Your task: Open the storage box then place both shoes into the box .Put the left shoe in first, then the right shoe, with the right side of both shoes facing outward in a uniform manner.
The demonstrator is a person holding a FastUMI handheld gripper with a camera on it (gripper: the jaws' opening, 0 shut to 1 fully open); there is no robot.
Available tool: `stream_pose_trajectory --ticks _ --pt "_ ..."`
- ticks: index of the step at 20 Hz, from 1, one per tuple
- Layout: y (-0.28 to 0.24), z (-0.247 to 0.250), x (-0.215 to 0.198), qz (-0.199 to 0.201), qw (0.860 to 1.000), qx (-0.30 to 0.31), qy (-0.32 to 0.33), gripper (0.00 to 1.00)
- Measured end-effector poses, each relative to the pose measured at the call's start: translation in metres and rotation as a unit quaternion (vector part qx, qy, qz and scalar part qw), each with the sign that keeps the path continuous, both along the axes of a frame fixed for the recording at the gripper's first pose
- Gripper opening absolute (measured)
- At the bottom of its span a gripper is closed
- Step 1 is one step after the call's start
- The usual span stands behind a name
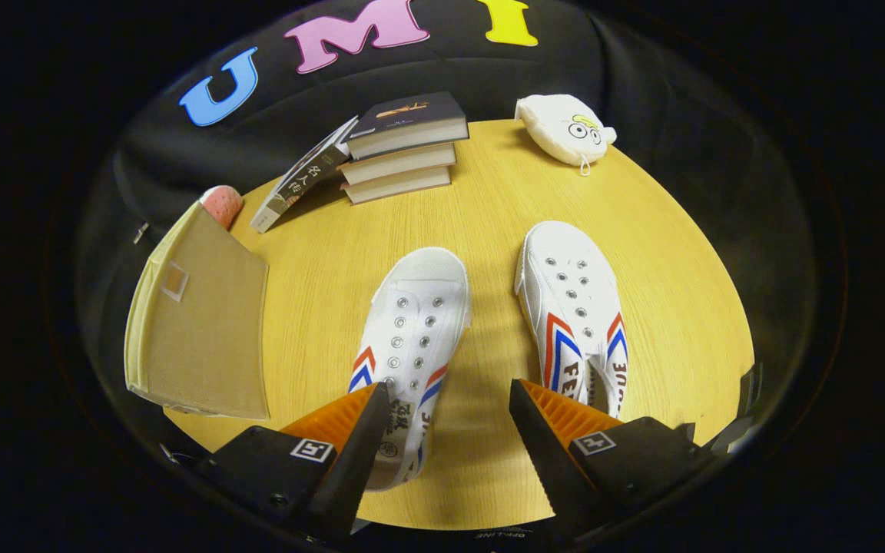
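I see my gripper (449, 399) spread wide, holding nothing; both shoes (412, 338) (573, 307) lie mid-tabletop (488, 207) just ahead; the box (204, 330) sits closed at the left edge; books (404, 146) at the far edge.

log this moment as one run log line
gripper: open, holding nothing | storage box: closed | left shoe, right shoe: on table
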State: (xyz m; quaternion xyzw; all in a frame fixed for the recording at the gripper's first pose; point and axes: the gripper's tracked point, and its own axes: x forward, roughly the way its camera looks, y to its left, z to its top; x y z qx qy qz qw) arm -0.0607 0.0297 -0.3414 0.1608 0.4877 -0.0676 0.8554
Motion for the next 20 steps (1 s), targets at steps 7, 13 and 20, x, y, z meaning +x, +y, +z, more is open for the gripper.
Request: stream_pose_trajectory --ticks 7,13,20 --pt "0.017 -0.024 0.01 -0.006 0.997 0.079 0.027 0.56" --pt "0.019 -0.022 0.011 -0.026 0.992 0.115 0.036 0.08" --pt "0.023 0.002 0.007 -0.034 0.99 0.137 0.024 0.05"
